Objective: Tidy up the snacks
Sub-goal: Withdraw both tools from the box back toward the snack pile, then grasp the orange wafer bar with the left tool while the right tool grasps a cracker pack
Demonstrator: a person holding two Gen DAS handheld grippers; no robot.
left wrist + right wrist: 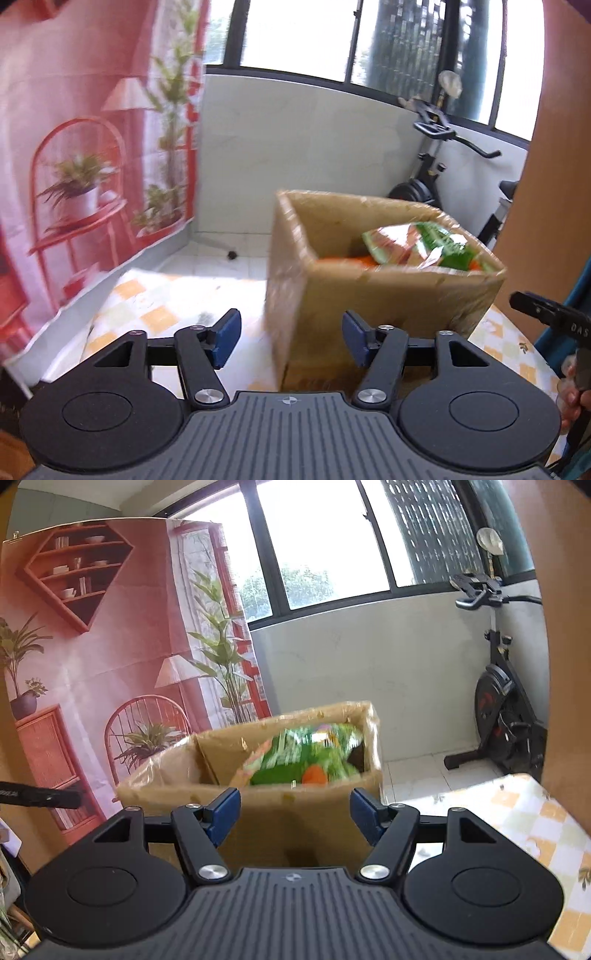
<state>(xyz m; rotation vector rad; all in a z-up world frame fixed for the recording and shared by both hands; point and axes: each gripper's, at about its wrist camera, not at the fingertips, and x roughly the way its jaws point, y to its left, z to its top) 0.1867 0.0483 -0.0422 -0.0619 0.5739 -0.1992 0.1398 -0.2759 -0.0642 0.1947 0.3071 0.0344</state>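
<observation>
An open cardboard box [391,295] stands on the checkered tablecloth [147,306]. It holds green and red snack bags [424,245] and something orange. My left gripper [291,341] is open and empty, just in front of the box's near left corner. In the right wrist view the same box [280,812] is close ahead, with green snack bags [310,755] and an orange item [314,775] inside. My right gripper [295,818] is open and empty, close to the box's near wall. The right gripper's body also shows at the right edge of the left wrist view [550,317].
A printed red room backdrop [74,147] hangs on the left. An exercise bike [506,701] stands by the window wall on the tiled floor. A brown panel [554,184] rises on the right. The table edge [517,786] lies right of the box.
</observation>
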